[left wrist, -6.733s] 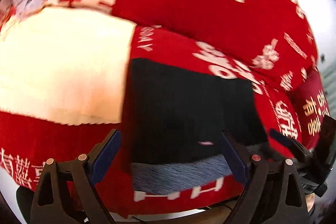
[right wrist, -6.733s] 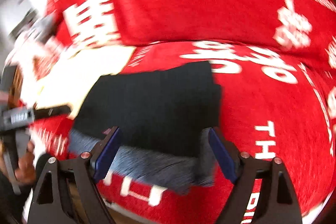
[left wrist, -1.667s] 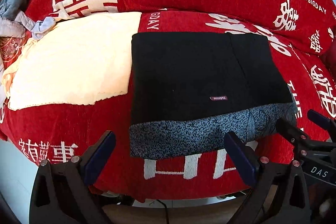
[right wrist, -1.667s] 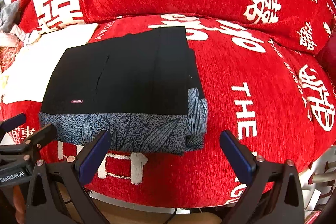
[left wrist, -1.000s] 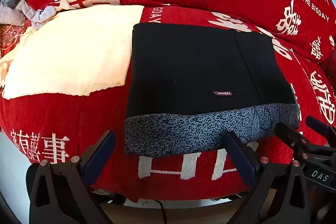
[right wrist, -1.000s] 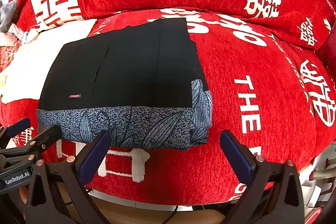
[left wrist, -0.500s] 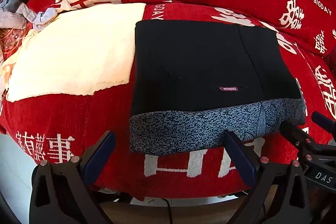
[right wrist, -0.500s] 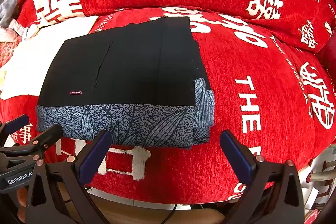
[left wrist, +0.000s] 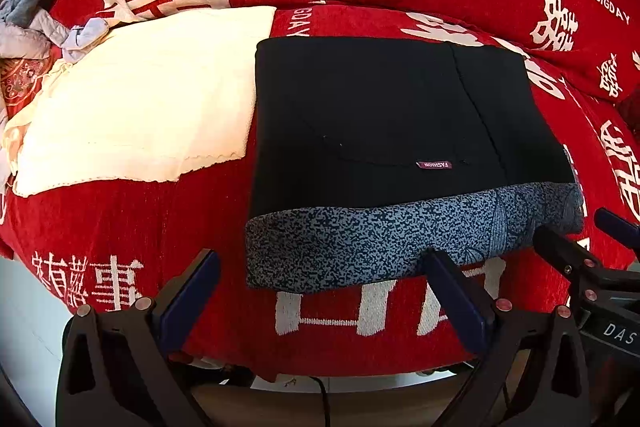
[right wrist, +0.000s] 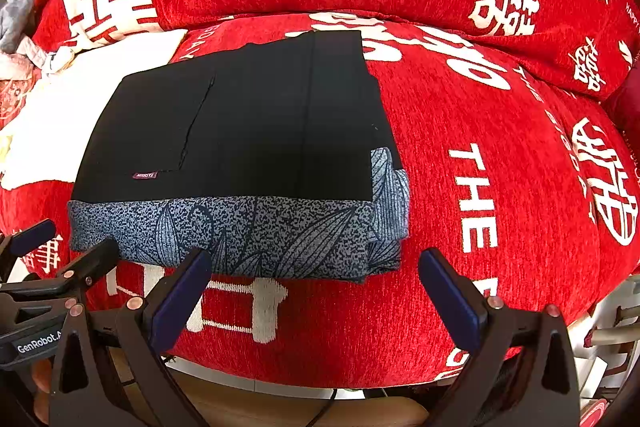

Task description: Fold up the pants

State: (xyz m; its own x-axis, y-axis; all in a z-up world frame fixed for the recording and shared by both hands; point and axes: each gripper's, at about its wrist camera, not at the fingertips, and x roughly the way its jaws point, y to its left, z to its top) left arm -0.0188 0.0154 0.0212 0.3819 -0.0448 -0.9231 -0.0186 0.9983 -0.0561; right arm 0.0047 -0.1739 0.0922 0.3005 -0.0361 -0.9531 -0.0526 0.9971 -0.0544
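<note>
While both tongs hang apart with nothing between their blue pads, the left gripper and the right gripper sit just short of the sofa's front edge, near the folded pants but not touching them. The pants lie as a flat black rectangle (a small label showing on top) with a blue-grey patterned band along the near edge, resting on the red sofa cover beside a cream cloth.

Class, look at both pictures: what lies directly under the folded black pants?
The folded pants rest on the red sofa cover with white lettering. A blue-grey leaf-print layer shows beneath the black top. The inner folds and the lettering under the pants are hidden.
</note>
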